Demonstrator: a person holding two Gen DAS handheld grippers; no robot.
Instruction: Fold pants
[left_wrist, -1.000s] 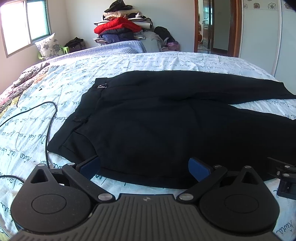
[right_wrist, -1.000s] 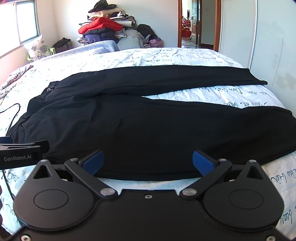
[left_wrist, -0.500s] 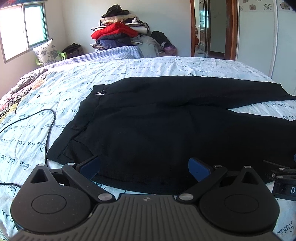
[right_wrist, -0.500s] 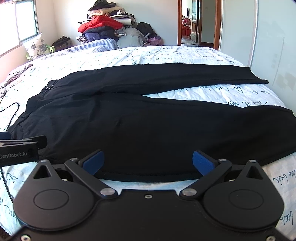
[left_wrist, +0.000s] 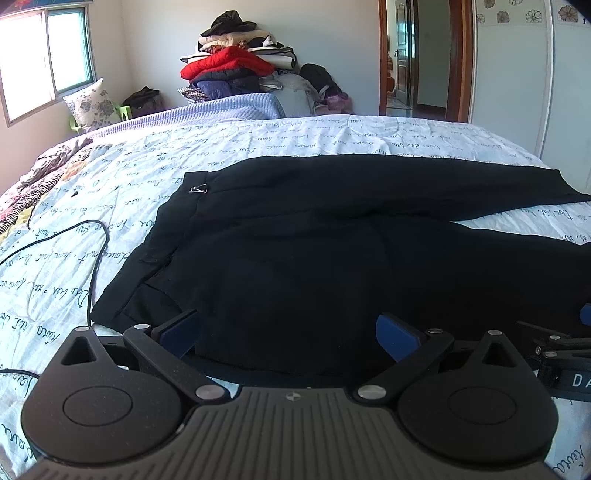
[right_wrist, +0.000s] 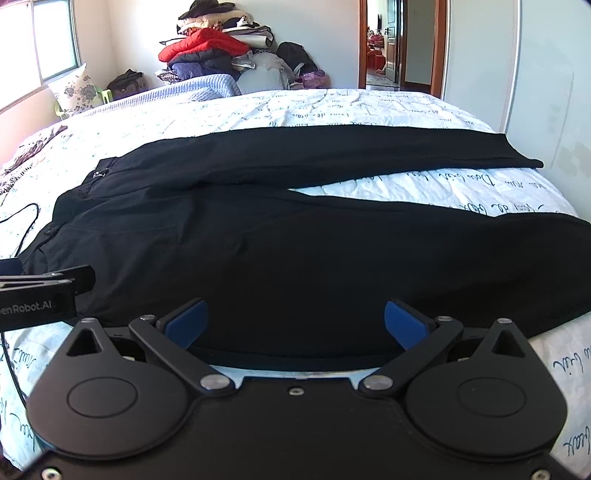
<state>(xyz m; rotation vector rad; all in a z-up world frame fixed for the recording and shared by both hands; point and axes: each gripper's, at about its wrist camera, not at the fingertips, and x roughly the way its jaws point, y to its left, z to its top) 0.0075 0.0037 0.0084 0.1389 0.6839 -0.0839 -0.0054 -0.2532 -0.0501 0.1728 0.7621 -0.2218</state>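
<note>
Bed: white quilt (left_wrist: 258, 147) printed with dark handwriting fills the middle of both views and carries everything below.
Pants: black pants (left_wrist: 314, 258) lie flat across the centre of the frame, waistband toward the left, two legs running to the right edge and parted by a wedge of quilt at right centre; in the right wrist view the same pants (right_wrist: 295, 251) span nearly the full width.
Clasp: small metal clasp (left_wrist: 198, 189) sits on the waistband, upper left of the garment.
Left gripper: left gripper (left_wrist: 288, 336) spread wide at the lower centre, blue pads either side of the near hem, gripping nothing; its body also shows at the left edge of the right wrist view.
Right gripper: right gripper (right_wrist: 295, 321) likewise spread wide over the near edge of the lower leg, empty.
Cable: black cable (left_wrist: 92, 266) loops over the quilt just left of the waistband, lower left of the frame.
Clothes pile: heap of folded clothes (left_wrist: 229, 70) with a red jacket, top centre against the wall.
Pillow: flowered pillow (left_wrist: 92, 105) under the window (left_wrist: 44, 55), upper left.
Doorway: open doorway (left_wrist: 417, 59), upper right.
</note>
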